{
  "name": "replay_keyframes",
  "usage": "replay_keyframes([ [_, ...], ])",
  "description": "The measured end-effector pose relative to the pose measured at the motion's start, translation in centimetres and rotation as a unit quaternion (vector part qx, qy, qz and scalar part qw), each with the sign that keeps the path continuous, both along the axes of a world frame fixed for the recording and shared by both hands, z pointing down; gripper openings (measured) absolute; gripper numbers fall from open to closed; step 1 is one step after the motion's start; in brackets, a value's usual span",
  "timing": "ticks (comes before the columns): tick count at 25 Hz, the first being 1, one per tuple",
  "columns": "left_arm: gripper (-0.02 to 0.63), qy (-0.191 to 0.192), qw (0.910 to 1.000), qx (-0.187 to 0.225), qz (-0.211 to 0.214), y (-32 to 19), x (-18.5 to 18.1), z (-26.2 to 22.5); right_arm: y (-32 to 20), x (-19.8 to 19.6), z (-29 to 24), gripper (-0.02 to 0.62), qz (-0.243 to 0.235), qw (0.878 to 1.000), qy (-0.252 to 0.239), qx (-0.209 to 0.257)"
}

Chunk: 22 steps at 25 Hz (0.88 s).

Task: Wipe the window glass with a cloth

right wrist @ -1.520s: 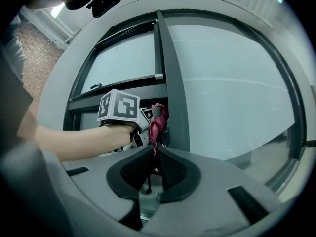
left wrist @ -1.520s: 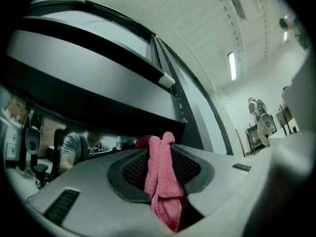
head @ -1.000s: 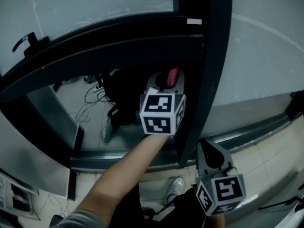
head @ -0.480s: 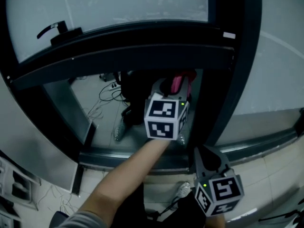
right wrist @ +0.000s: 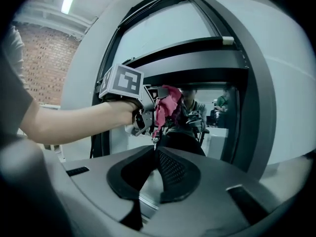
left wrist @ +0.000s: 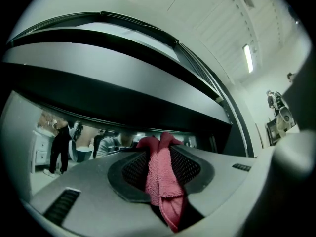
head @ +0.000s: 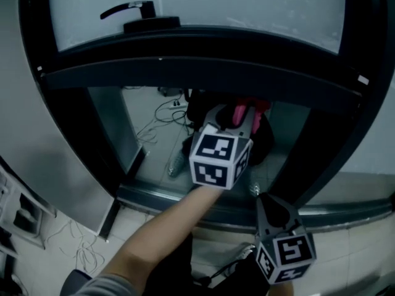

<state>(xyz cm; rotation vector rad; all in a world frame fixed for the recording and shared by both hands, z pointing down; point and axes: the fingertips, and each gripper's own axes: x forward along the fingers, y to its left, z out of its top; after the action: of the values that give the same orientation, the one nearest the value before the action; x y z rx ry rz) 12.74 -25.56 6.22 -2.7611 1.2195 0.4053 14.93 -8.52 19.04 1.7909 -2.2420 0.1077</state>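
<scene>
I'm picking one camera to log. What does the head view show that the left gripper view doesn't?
Head view only: the window handle, the right gripper and the person's forearm. Left gripper view only: a ceiling light and the fingers pinching the pink cloth. Both: the left gripper, that cloth, the dark window frame.

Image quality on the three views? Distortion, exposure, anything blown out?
Head view: dim and bluish, with the window frame bowed by the lens. Left gripper view: heavy fisheye with black corners, the ceiling light blown out, and the cloth sharp in the left tool. Right gripper view: same fisheye but brighter, with the right tool shut, empty and evenly lit.
</scene>
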Motion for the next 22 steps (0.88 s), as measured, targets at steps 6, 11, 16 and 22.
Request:
replay_keyframes([
  [6,0.120,0.003,0.9997,-0.001,-0.022,-1.4,-5.5,0.4,-1.8,-3.6,-0.1,0.025,-0.029,1.000,0.002,-0.001],
  [11,0.120,0.001,0.9991,-0.010,-0.042,-2.6,-9.9,1.0,-3.1,-6.7,0.1,0.025,-0.050,0.999,0.004,-0.004],
  [16,0.120,-0.003,0.9979,-0.013,-0.064,-4.0,-14.4,1.2,-4.7,-10.0,-0.1,0.025,-0.078,0.997,0.007,-0.005],
  [22,0.117,0.003,0.9951,-0.019,-0.097,-5.7,-19.8,1.2,-6.4,-13.6,0.2,0.025,-0.106,0.994,0.011,-0.010],
])
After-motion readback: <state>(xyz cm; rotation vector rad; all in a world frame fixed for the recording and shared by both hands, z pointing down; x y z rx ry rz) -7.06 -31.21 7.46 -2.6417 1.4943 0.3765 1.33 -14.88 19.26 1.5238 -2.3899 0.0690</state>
